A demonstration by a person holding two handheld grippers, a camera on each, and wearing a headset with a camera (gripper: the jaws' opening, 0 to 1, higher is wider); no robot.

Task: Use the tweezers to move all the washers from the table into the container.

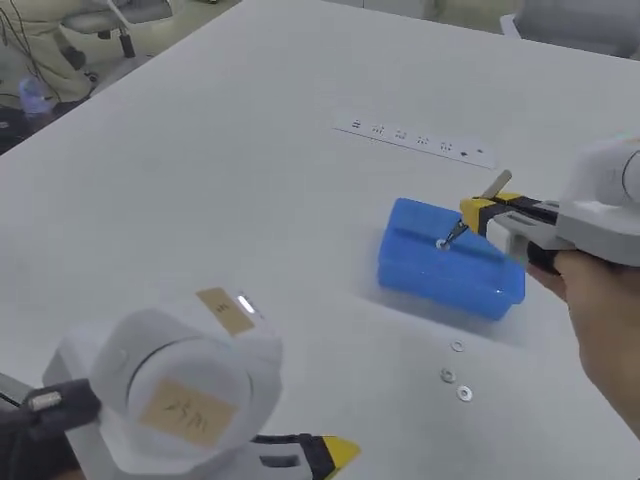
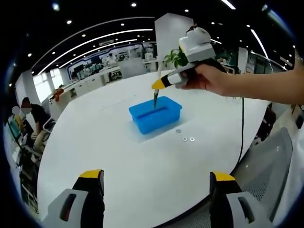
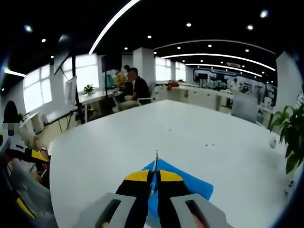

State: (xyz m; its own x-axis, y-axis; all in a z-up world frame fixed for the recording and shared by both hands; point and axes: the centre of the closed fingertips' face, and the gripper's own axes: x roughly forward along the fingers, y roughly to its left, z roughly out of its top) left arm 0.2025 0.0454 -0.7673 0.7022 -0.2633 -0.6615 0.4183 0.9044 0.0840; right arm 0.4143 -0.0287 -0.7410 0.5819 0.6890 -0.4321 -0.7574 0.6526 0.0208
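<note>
right claw (image 1: 490, 212) in a person's hand (image 1: 600, 300) at the right edge of the white worktop (image 1: 250, 180), yellow-tipped jaws squeezed almost together on thin silvery metal tweezers (image 1: 455, 232). tweezers slanted downward, tips inside the outline of a shallow blue rectangular plastic container (image 1: 450, 265) with a raised rim and rounded corners. too small to tell whether anything is pinched at the tips.

from the left gripper view, same tweezers (image 2: 155, 99) hanging nearly upright over the open blue container (image 2: 155, 114). from the right gripper view, the slim tweezers (image 3: 156, 164) poking out between the closed jaws, with the blue container (image 3: 190, 183) just beneath.

three small flat silvery ring washers (image 1: 447, 375) on the bare worktop just beside the container's near side, none touching it. two close together, the third slightly apart.

left claw (image 2: 156, 175) spread wide with nothing between its jaws, low over the near part of the worktop, well apart from the container and aimed toward it.

beyond the container, a long white power strip (image 1: 415, 138) flat on the worktop.
</note>
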